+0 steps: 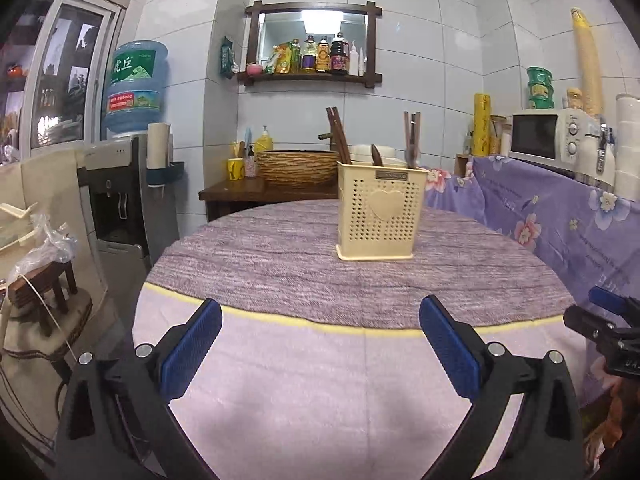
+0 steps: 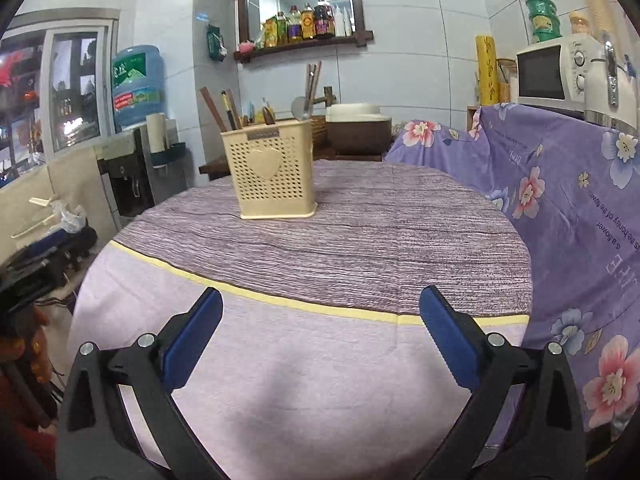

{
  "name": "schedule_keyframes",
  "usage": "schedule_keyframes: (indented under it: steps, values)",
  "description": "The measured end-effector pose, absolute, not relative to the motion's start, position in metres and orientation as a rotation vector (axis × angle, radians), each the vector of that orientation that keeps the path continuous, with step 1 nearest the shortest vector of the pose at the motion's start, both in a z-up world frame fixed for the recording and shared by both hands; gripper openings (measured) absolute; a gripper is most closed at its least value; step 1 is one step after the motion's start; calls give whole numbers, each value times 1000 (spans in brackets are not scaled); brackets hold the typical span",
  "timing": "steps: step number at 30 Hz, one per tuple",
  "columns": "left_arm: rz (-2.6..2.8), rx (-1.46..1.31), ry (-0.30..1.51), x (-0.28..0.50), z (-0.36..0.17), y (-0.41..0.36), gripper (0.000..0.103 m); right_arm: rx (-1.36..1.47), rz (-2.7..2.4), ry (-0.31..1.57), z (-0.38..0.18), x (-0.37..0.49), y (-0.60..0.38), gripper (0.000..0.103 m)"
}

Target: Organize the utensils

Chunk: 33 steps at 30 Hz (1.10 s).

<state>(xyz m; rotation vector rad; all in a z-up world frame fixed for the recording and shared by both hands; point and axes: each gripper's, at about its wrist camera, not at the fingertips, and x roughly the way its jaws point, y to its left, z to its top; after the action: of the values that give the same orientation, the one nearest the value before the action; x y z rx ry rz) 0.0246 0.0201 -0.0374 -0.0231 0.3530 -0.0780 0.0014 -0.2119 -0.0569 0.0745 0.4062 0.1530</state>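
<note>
Tiled kitchen walls back a round table (image 1: pixel 280 248) under striped cloth; the cream utensil holder (image 1: pixel 378 210) stands mid-table, utensils (image 1: pixel 340 136) upright inside; left gripper (image 1: pixel 320 336) and right gripper (image 2: pixel 320 328) hover near the edge, jaws apart and empty, seemingly because nothing loose remains.

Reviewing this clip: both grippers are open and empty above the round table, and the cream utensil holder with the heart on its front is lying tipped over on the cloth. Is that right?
Not quite. The utensil holder stands upright on the table, with utensils sticking out of its top; both wrist views show this. The rest holds: left gripper and right gripper are open and empty.
</note>
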Motion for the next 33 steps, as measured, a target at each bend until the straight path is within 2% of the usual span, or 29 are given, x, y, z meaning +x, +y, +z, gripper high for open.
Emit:
schedule_keyframes:
  steps: [7,33]
  values:
    - [-72,-41,332,12,-27,24,98,29,217,359,-39,-11,-189,97]
    - [-82,-28,360,10,-32,17,98,3,230,359,-36,-14,-178,97]
